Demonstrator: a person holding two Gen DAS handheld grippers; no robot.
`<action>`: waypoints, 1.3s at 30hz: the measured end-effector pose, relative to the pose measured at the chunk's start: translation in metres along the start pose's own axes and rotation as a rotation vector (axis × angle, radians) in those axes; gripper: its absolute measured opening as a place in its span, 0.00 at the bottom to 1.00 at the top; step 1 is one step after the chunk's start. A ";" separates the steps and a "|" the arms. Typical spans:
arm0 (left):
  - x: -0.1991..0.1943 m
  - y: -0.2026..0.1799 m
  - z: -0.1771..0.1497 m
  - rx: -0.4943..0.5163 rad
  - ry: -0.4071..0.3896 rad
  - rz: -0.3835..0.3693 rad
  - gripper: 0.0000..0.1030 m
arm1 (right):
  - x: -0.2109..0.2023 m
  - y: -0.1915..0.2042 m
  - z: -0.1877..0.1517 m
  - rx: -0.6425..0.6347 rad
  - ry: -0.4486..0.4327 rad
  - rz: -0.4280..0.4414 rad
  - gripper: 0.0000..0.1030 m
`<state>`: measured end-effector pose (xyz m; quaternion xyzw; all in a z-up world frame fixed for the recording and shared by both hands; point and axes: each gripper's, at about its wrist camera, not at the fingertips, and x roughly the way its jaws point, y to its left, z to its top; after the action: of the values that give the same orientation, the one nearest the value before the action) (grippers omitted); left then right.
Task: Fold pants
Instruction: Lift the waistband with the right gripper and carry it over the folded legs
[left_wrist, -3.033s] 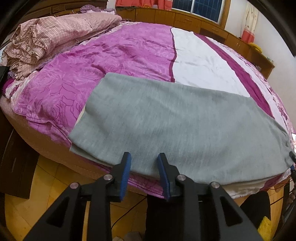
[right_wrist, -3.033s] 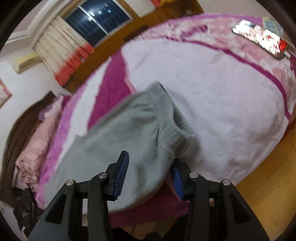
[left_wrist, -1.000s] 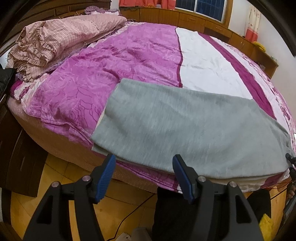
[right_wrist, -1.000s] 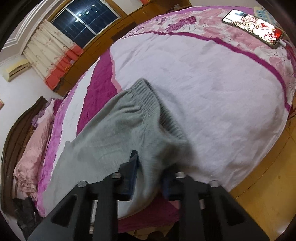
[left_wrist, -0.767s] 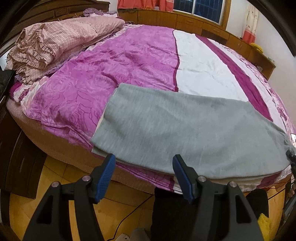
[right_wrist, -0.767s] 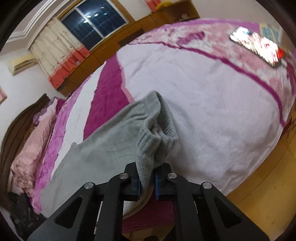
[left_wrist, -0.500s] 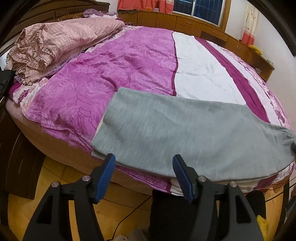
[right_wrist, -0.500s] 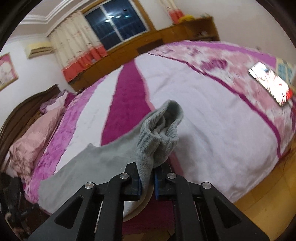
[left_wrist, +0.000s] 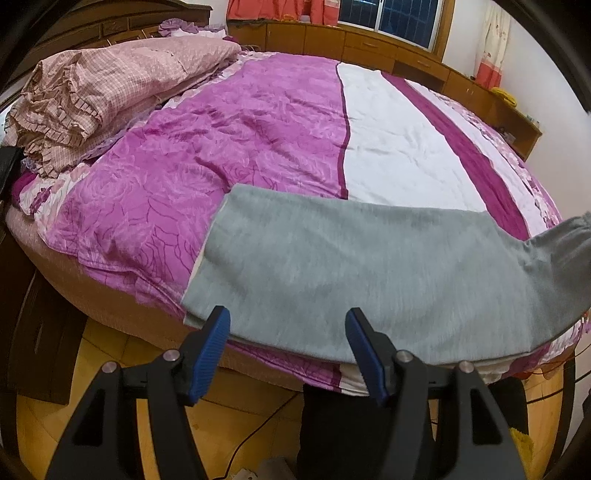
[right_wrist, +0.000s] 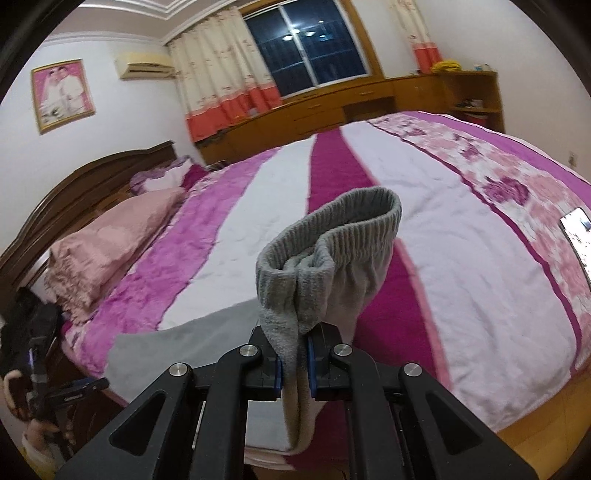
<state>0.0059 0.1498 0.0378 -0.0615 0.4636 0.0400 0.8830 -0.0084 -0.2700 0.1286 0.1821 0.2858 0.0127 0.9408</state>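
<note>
- Left wrist view: the left tool (left_wrist: 287, 334) sits at the bottom centre of the frame, released, its blue pads spread wide with nothing between them, just in front of the near edge of the bed.
- The grey pants (left_wrist: 351, 273) lie flat across the lower middle of the frame, along the near edge of the bed (left_wrist: 258, 122), over the purple and white bedspread.
- At the right edge of the frame the cuff end of the pants rises off the bed.
- A pink checked quilt (left_wrist: 103, 81) is bundled in the upper left; wooden cabinets (left_wrist: 369, 40) run along the top.
- Right wrist view: the right tool (right_wrist: 295, 363), at the bottom centre, is clenched on the pants (right_wrist: 332, 258), gripping a fold of grey fabric just below the ribbed cuff.
- The cuff stands up above the pads in the middle of the frame, its opening curled over; the rest of the pants trails to the lower left on the bed (right_wrist: 461, 221).
- A phone (right_wrist: 578, 236) lies on the bedspread at the right edge.
- A framed picture (right_wrist: 62, 94) hangs upper left, and a dark window (right_wrist: 310, 48) with curtains fills the top centre.
</note>
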 end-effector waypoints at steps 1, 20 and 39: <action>0.000 0.000 0.002 0.005 -0.003 0.000 0.66 | 0.001 0.005 0.001 -0.004 0.001 0.011 0.03; 0.003 0.030 0.016 0.011 -0.010 0.022 0.66 | 0.033 0.110 0.005 -0.141 0.058 0.187 0.03; 0.005 0.072 0.029 -0.024 -0.023 0.017 0.66 | 0.090 0.239 -0.022 -0.274 0.156 0.348 0.03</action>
<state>0.0231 0.2250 0.0447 -0.0679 0.4532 0.0537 0.8872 0.0746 -0.0284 0.1472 0.0975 0.3174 0.2274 0.9155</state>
